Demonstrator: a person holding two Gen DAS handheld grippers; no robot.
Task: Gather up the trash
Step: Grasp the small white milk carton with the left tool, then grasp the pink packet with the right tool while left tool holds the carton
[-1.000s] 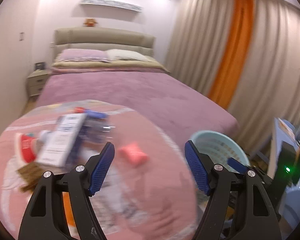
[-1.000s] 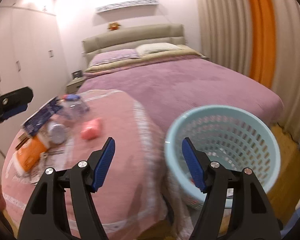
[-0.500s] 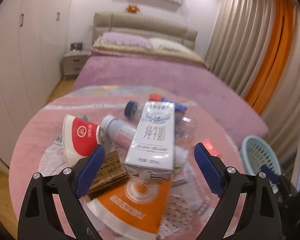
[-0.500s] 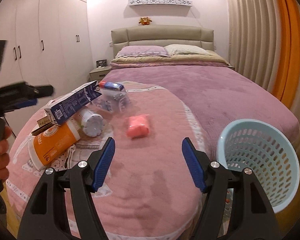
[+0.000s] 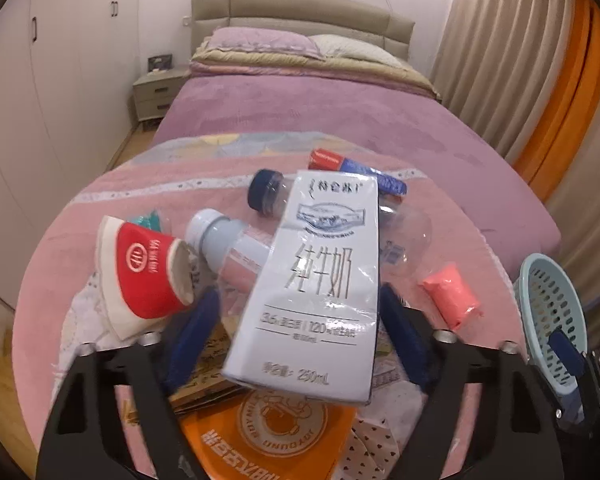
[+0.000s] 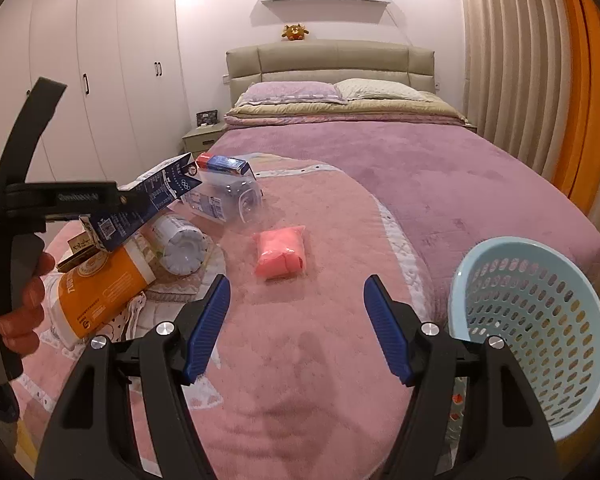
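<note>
The left gripper (image 5: 300,332) jaws are closing around the white paper milk carton (image 5: 316,284) atop the trash pile on the pink bed cover (image 6: 320,344); the right gripper (image 6: 296,320) jaws wait spread and empty beside the pale blue plastic basket (image 6: 540,320), where trash should go.

white-blue milk carton (image 5: 320,280), orange cup (image 6: 100,292), pink packet (image 6: 280,254) (pale-blue basket (image 6: 540,320))

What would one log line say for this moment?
left gripper: jaws closing around milk carton, atop trash pile | right gripper: open, empty | pink packet: on bed | basket: beside bed
</note>
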